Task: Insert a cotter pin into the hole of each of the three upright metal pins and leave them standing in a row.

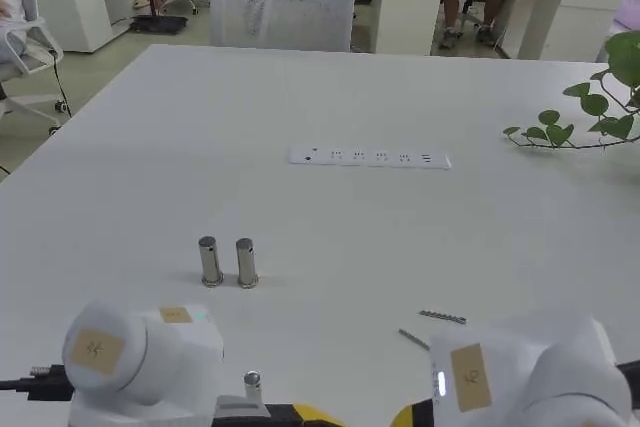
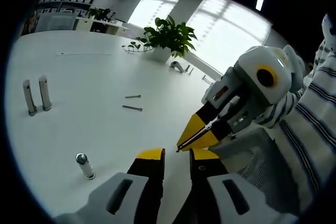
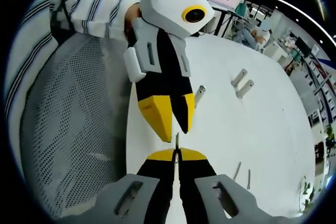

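Head view, on the worktop (image 1: 330,107): metal pin (image 1: 210,261) and second pin (image 1: 246,263) upright, just beside each other; third pin (image 1: 252,383) nearer; loose cotter pins (image 1: 442,317) further right. Tan stickers' (image 1: 95,350) writing is unreadable. Left hand-held gripper (image 2: 177,155) is narrowly parted and empty; right hand-held gripper (image 3: 177,153) pinches a held cotter pin (image 3: 177,141).

3 shiny smooth metal pins (image 1: 210,260), thin metal cotter pin (image 3: 177,139), matt white tbl (image 1: 400,197)
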### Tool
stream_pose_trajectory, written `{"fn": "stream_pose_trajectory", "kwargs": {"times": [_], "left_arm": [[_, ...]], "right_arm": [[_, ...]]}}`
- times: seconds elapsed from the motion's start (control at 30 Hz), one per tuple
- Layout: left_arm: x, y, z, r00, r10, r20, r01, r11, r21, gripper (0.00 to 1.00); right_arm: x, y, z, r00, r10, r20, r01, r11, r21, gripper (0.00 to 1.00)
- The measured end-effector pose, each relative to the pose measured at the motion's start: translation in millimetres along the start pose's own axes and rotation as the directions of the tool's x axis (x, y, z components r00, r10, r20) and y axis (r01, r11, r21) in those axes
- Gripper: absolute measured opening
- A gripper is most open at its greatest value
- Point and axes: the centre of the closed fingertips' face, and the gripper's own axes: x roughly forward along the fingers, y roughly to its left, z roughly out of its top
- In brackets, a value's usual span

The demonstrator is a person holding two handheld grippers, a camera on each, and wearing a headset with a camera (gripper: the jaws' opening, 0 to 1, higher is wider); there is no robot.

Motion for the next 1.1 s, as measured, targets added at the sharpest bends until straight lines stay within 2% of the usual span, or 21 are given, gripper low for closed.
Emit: {"fn": "stream_pose_trajectory", "kwargs": {"times": [1.1], "left_arm": [[4.4,-3.3,-1.1,0.9997,-0.021,-0.016,0.02,0.998,-0.055,0.06]], "right_arm": [[-2.2,0.1,6.0,0.9998,-0.021,0.002,0.022,0.999,-0.035,0.02]]}}
